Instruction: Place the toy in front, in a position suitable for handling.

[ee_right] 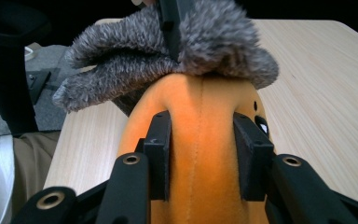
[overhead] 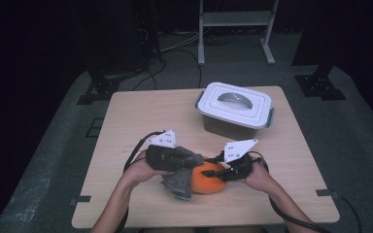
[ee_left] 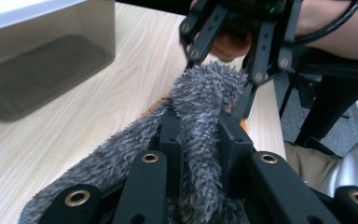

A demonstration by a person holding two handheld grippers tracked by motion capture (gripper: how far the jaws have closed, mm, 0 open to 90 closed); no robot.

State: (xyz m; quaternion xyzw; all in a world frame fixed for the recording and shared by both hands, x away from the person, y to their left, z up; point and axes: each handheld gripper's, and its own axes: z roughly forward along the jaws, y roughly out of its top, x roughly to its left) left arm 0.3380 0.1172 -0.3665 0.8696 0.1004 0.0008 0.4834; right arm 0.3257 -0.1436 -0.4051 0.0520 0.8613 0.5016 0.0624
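High view looks down on the table (overhead: pixel 126 116); both gripper views (very close) share the plush toy (ee_left: pixel 200 93).

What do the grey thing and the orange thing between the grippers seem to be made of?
The grey thing looks like shaggy faux fur or plush: long, spiky fibres stand out from it, and it folds softly. The orange thing looks like short-pile velour over soft stuffing: smooth, matt, with a stitched seam down its middle.

lidded box (overhead: pixel 234 110) blocking far side, bare table (overhead: pixel 126 121) left
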